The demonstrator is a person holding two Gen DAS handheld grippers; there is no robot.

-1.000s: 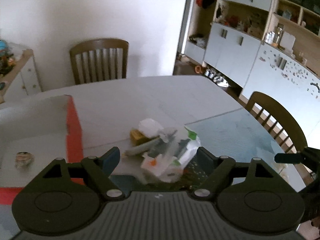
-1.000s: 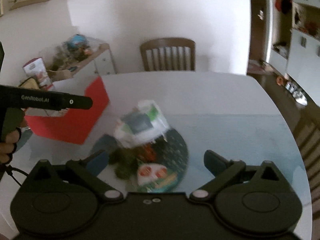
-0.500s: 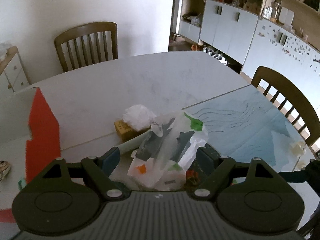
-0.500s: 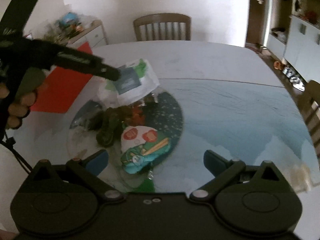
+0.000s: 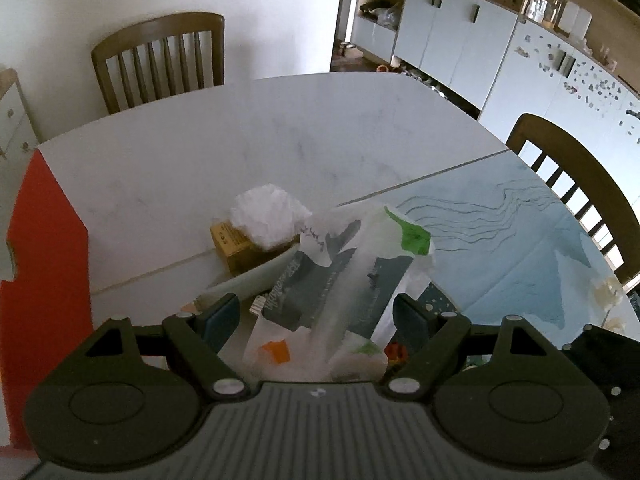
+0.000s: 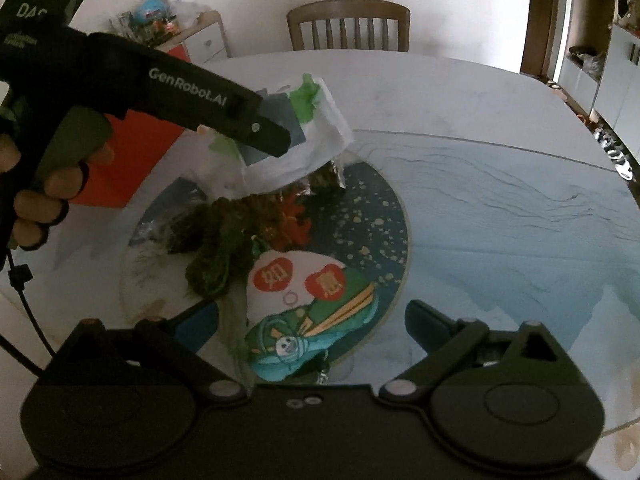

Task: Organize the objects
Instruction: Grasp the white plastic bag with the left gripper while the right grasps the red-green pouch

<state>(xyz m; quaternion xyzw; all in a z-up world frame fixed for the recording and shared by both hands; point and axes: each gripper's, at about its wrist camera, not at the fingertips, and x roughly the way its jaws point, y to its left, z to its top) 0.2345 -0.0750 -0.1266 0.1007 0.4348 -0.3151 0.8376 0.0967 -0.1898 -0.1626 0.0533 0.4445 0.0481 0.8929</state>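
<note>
A heap of small items lies on the table. A white plastic bag with grey and green print tops it and stands between the fingers of my left gripper. That gripper is open, and the pads do not visibly press the bag. Behind the bag are a crumpled white tissue, a yellow box and a pale green tube. My right gripper is open above a green pouch with red circles. It lies on a round dark speckled mat beside a dark green knitted thing.
An orange-red box stands at the left of the table. A hand holds the left gripper's handle, and one of its fingers reaches the bag. Wooden chairs stand around the table; white cupboards stand at the right.
Both grippers have come down and closer to the heap. The left gripper moved in until the white bag stood between its fingers. The right one now hangs over the green pouch.
</note>
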